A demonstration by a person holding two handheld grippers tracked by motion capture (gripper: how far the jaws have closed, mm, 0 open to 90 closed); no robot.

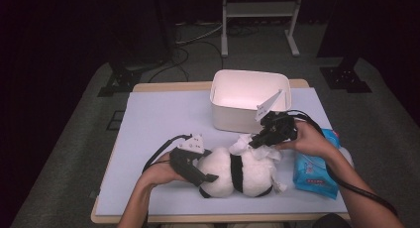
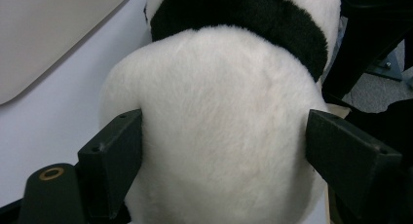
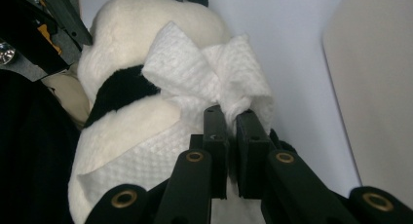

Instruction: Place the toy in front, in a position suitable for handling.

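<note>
While my left gripper (image 1: 210, 177) clamps its wide-spread jaws on the rounded white end of the soft black-and-white plush panda (image 2: 219, 136) to pin it flat at the near middle of the pale lilac table mat (image 1: 163, 119), my right gripper (image 3: 231, 118) stays free to work. Its jaws are pinched nearly together on a bunched white embossed paper wipe (image 3: 195, 73), which drapes over the panda's other end, seemingly for wiping the fur. A white rectangular plastic bin (image 1: 250, 101) stands just behind, and a blue packet of wipes (image 1: 314, 171) lies beside my right hand.
</note>
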